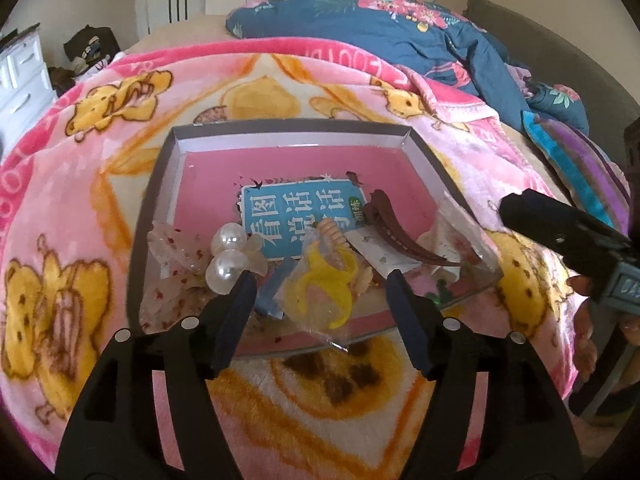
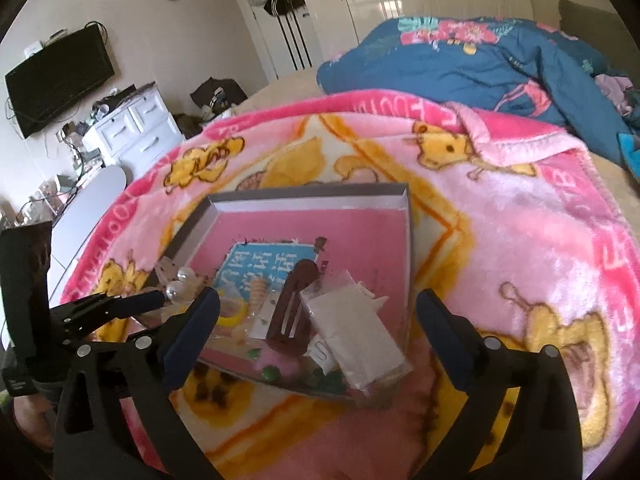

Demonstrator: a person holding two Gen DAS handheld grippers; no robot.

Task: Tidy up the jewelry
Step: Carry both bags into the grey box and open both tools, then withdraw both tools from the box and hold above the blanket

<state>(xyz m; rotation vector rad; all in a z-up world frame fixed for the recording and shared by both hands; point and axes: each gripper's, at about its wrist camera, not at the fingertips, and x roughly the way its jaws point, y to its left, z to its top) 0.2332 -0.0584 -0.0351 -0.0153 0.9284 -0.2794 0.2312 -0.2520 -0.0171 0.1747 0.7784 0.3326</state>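
- The shallow box (image 1: 416,136) on the pink blanket (image 1: 60,200) serves as the landmark; all the jewellery lies crowded at its near end, over and beside the blue book label (image 1: 296,216) on its floor.
- The left gripper (image 1: 320,280) hangs above the box's near edge, jaws apart, nothing pressed between them; the yellow piece in a clear bag (image 1: 328,284) lies directly below the gap.
- The pearl ornament (image 1: 226,256) sits just left of that bag, close to the left finger, so the likely pick is the bag; lower squarely to avoid nudging the pearls.
- The right gripper (image 2: 318,322) hovers over the box's near right corner, jaws spread wide and empty, above the brown hair clip (image 2: 294,312) and the white packet (image 2: 352,320), which touch.
- Judged advice: take one item per claw, close on the bag's bulk rather than its slippery film, and lift straight up.
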